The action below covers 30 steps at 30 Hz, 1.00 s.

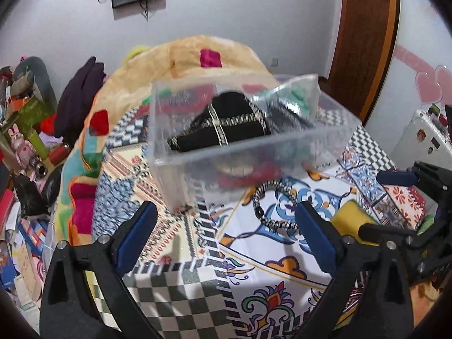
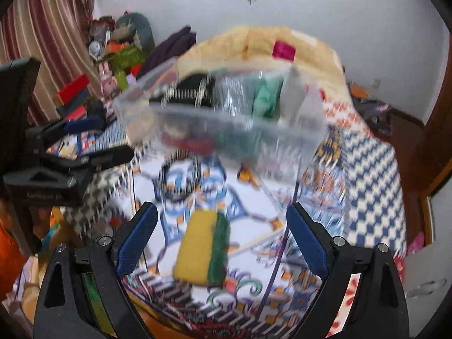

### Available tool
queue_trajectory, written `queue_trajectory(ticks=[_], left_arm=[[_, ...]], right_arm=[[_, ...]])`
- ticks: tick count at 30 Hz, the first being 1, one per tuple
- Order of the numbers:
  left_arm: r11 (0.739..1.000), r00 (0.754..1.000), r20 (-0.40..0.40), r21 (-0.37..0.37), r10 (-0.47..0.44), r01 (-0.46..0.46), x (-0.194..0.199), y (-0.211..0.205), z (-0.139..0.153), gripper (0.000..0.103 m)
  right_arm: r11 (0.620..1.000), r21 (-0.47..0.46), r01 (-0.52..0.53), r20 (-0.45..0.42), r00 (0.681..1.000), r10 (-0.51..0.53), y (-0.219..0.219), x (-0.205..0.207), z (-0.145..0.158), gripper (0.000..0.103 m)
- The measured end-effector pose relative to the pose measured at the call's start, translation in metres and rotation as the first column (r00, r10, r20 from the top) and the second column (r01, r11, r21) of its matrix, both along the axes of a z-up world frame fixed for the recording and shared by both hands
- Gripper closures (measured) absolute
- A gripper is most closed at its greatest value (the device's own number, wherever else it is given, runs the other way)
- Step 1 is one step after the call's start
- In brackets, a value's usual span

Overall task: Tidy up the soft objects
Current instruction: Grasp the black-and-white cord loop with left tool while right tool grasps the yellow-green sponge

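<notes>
A bed (image 1: 197, 254) carries everything here, spread with a patterned cover (image 1: 175, 293) of checks, stripes and coloured floral motifs. A clear bin (image 1: 180, 166) stands on the cover toward the far side, with soft things inside it. Just in front of the bin lies a black-and-white ring (image 1: 264, 209), flat on the cover. Nearer than the ring lies a yellow sponge (image 2: 195, 248) with a green side, apart from both. Beyond the bin a plush blanket (image 1: 197, 50) with red and pink squares is heaped on the bed's far end.
</notes>
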<state>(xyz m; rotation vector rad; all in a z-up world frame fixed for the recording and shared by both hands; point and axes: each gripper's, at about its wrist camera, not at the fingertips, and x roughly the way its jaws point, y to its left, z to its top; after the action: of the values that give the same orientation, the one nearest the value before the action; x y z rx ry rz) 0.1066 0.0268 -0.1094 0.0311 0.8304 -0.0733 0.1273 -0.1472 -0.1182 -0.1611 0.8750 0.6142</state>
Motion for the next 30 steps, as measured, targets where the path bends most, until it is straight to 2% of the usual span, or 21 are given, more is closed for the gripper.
queue_trajectory(ticks=[3,11,17,22,25,30], left_arm=[[1.0,0.999,-0.043,-0.007,-0.024,0.024,0.006,-0.006,-0.01,0.021],[0.996,0.993,-0.078,-0.005,-0.087,0.087,0.019,-0.031,-0.023,0.023],[0.991,0.984,-0.117,0.014,-0.131,0.133,0.034,-0.049,-0.03,0.023],[0.988,0.98,-0.15,0.058,-0.134,0.144,0.04,-0.058,-0.041,0.023],[0.989,0.98,-0.15,0.047,-0.132,0.14,0.039,-0.058,-0.041,0.032],[0.99,0.981,-0.139,0.039,-0.132,0.139,0.034,-0.051,-0.037,0.066]], right_arm=[[1.0,-0.011,-0.018,-0.053,0.998,0.017,-0.003,-0.001,-0.013,0.028],[0.997,-0.015,-0.071,-0.107,0.992,0.069,-0.002,-0.006,-0.024,0.072],[0.999,-0.001,-0.046,-0.082,0.996,0.046,-0.008,-0.007,-0.02,0.076],[1.0,0.019,-0.009,-0.068,0.998,0.01,-0.018,-0.001,-0.015,0.076],[1.0,0.027,0.005,-0.057,0.998,-0.003,-0.022,0.0,-0.011,0.076],[0.999,0.031,0.014,-0.027,1.0,-0.013,-0.022,0.0,-0.003,0.076]])
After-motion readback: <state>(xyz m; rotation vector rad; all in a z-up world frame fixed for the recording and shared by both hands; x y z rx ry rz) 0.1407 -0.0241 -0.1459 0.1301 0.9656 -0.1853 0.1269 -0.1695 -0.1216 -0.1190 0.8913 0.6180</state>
